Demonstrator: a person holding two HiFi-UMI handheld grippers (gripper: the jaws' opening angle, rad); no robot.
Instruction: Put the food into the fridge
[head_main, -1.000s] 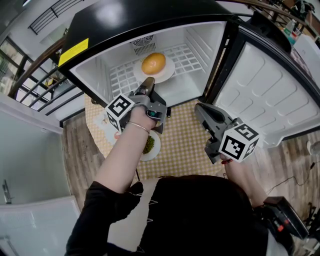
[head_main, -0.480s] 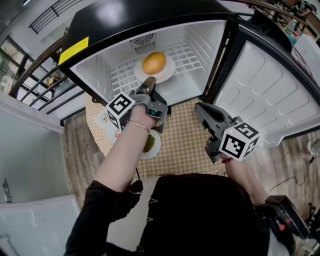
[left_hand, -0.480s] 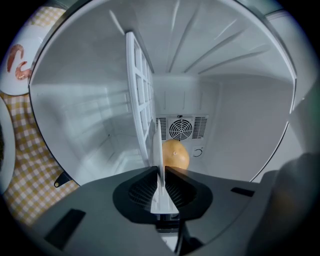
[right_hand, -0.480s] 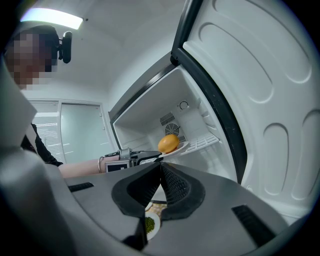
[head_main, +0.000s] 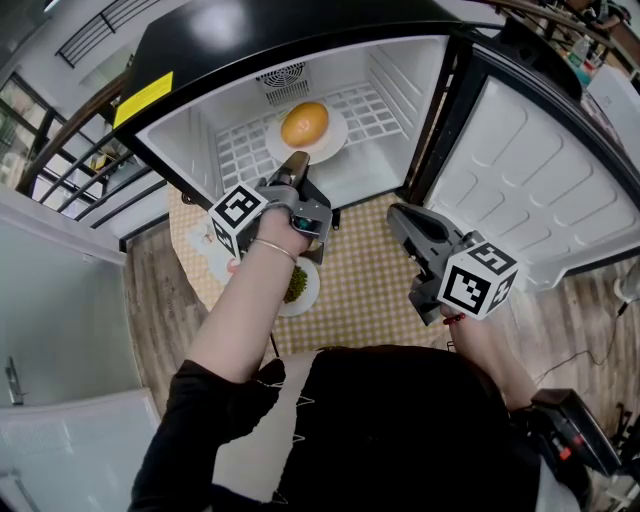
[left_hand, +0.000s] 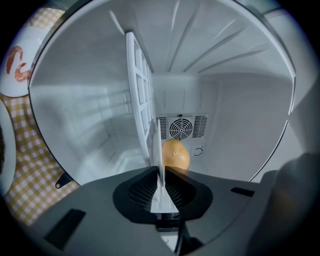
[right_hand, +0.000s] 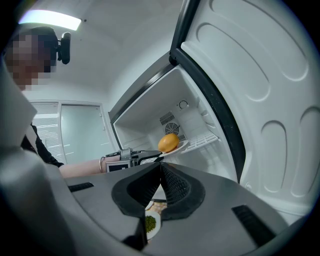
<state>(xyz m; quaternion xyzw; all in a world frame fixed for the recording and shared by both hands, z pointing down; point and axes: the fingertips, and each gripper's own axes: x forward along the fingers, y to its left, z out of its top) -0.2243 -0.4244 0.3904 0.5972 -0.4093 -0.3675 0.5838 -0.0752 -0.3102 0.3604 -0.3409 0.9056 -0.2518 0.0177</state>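
Gingham cloth (head_main: 365, 285) lies nearest, under the right gripper (head_main: 397, 212) with its jaws pressed together on nothing, and beyond it the left gripper (head_main: 296, 160) pinches the rim of the white plate (head_main: 336, 140) (round orange food (head_main: 305, 124) on top) on the wire shelf (head_main: 378, 115) inside the fridge (head_main: 210, 45).

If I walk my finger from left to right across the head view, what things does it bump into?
Yellow sticker → left gripper → right gripper → fridge door. The orange sits right above the left gripper, so it's left out.
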